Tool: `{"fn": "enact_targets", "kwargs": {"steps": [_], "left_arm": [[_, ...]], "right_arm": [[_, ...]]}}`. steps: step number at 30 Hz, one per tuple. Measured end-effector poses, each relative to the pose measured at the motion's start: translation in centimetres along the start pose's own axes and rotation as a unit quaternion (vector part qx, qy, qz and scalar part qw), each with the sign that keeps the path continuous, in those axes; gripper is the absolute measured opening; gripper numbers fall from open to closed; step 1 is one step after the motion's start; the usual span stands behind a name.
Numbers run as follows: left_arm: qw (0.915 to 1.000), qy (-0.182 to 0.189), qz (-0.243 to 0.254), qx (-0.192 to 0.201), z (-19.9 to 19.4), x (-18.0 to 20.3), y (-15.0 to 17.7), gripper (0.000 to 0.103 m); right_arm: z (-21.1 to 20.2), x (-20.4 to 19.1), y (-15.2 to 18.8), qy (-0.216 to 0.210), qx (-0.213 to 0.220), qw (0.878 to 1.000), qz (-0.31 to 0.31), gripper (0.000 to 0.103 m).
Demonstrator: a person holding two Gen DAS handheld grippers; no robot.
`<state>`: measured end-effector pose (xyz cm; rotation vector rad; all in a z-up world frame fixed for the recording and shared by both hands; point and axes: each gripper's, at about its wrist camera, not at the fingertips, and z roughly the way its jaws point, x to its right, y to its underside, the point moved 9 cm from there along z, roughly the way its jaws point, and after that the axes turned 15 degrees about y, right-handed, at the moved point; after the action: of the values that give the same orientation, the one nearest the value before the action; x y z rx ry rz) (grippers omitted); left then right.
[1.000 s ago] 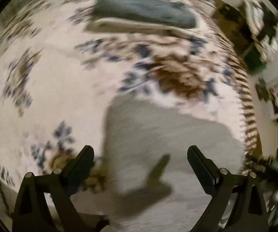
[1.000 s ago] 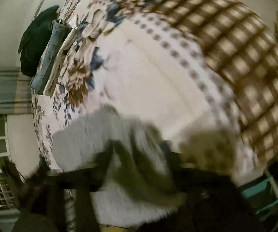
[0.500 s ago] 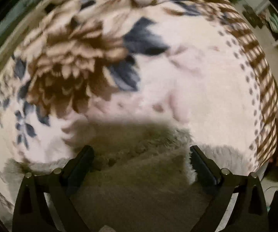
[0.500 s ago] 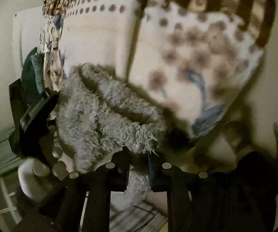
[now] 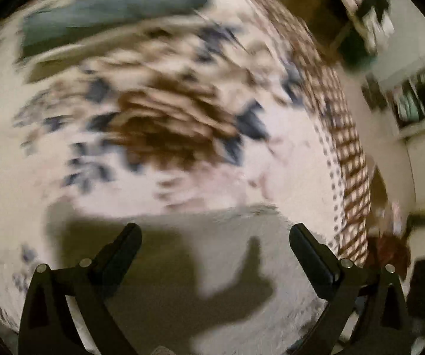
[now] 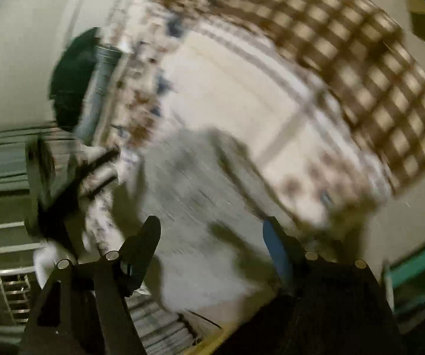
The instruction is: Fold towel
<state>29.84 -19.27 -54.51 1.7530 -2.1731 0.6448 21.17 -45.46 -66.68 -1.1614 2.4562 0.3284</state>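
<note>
Your spread, empty left gripper (image 5: 214, 248) and right gripper (image 6: 211, 236) both hung over the fluffy grey towel (image 5: 212, 281), its far edge at 12 o'clock across the left gripper's view on the floral bed cover (image 5: 168, 124).

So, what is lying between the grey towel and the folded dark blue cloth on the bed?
In the left wrist view, only the flowered blanket shows between the grey towel and the folded dark blue cloth.

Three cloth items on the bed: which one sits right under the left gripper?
The grey fluffy towel, lying flat between the open left gripper fingers. The dark blue-grey folded cloth and the cream one beneath it lie across the floral blanket.
</note>
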Motion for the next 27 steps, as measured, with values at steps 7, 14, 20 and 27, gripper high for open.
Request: {"fn": "enact_targets", "kwargs": {"steps": [7, 14, 20, 27], "left_arm": [[0.9908, -0.033, -0.116, 0.063, -6.4, -8.4, 5.6, 0.103], [0.9818, -0.023, -0.185, 0.039, -5.6, -13.0, 12.3, 0.103], [0.9768, -0.01, -0.211, 0.038, -4.5, -14.3, 14.1, 0.103], [0.9733, 0.088, -0.199, 0.072, -5.4, -11.5, 13.4, 0.103]], "right_arm": [[7.1, -1.7, -6.2, 0.058, -0.058, 0.996, -0.025, 0.061], [3.9, -6.3, -7.0, 0.064, 0.045, 0.993, -0.09, 0.017], [3.7, -5.7, -7.8, 0.1, 0.072, 0.988, -0.091, 0.02], [4.3, -1.7, -4.0, 0.056, -0.002, 0.997, -0.054, 0.101]]}}
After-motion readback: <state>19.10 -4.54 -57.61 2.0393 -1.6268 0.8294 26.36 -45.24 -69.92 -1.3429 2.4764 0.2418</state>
